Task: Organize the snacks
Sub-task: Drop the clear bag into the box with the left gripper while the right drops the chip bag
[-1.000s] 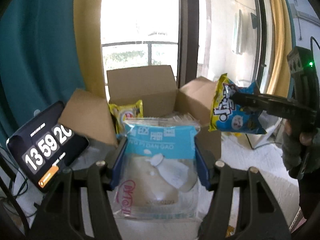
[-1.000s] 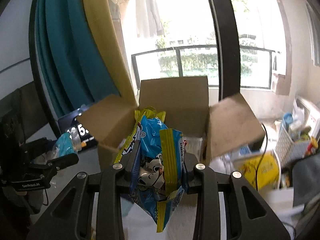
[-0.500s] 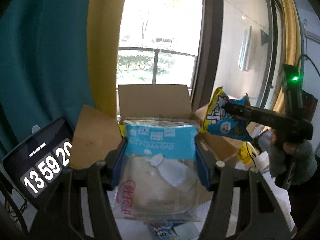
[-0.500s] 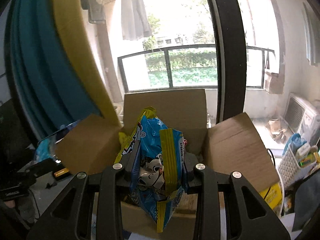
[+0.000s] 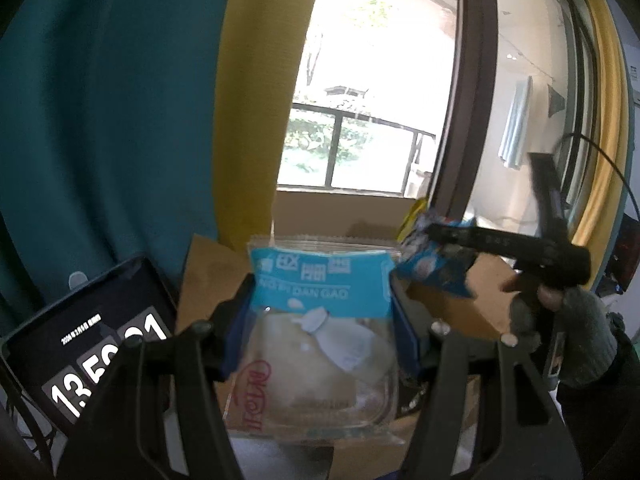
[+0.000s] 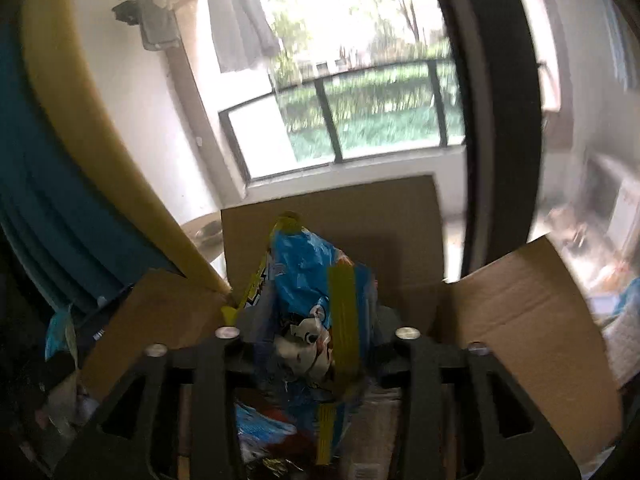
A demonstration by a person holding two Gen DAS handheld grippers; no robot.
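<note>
Left wrist view: your left gripper (image 5: 320,320) has its jaws clamped on a clear plastic cake pack with a light-blue label (image 5: 316,344), held upright above the open brown cardboard box (image 5: 332,212). Beside it stands a black clock tablet (image 5: 80,356). Right wrist view: your right gripper (image 6: 316,344) has just been opening its jaws, with the crinkled blue-and-yellow snack bag (image 6: 316,300) between them over the box; whether the pads still press it you cannot tell.
</note>
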